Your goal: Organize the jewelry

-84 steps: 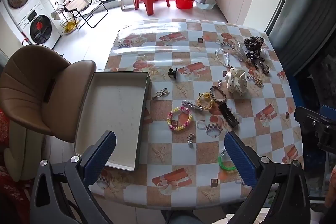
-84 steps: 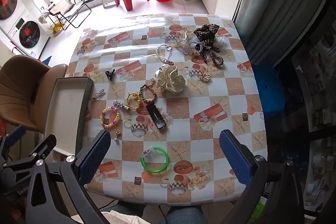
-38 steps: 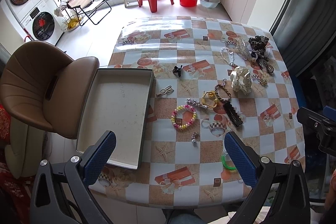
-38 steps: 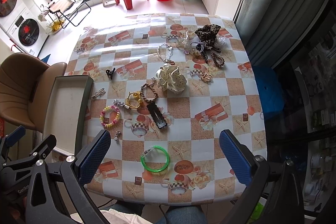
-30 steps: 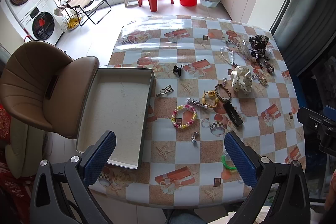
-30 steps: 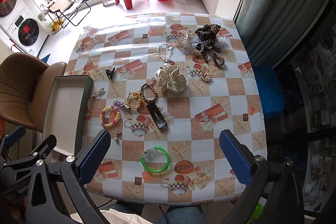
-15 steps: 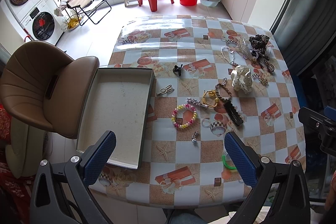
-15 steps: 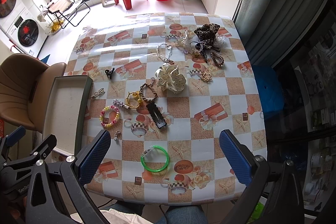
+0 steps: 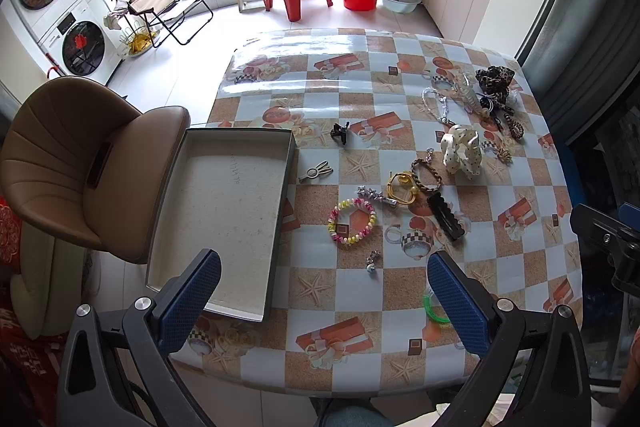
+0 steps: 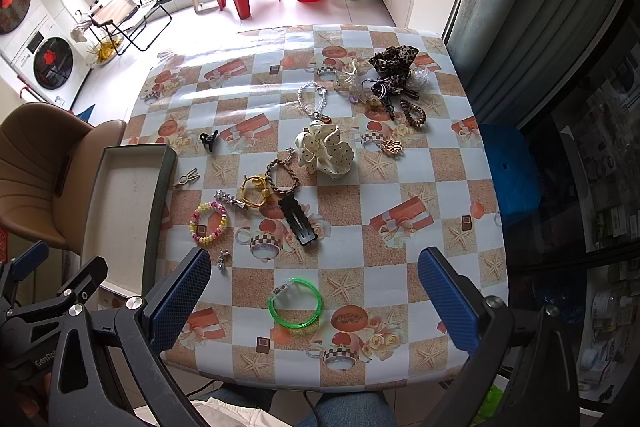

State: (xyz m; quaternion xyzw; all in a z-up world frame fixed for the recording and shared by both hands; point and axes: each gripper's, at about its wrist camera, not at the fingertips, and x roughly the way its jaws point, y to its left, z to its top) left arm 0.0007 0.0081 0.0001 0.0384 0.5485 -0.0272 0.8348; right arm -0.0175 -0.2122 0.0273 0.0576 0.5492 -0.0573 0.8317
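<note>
Trinkets are lying scattered across the checked oilcloth worktop (image 10: 400,187), while the shallow grey cardboard tray (image 9: 224,203) is overhanging its left edge. Both the left gripper (image 9: 322,293) and right gripper (image 10: 314,301) are hovering high, jaws wide apart and empty. Nudging that tray risks tipping it off. The thin green plastic bangle (image 10: 295,302), near the front edge, may skid away when pinched.

We count one grey tray (image 9: 224,211), two scrunchies (one cream polka-dot (image 10: 326,153), one leopard-print (image 10: 394,65)), one green bangle (image 10: 295,307), one pastel beaded bracelet (image 10: 209,223), one braided bracelet (image 10: 282,177) and one black hair clip (image 10: 298,221).
</note>
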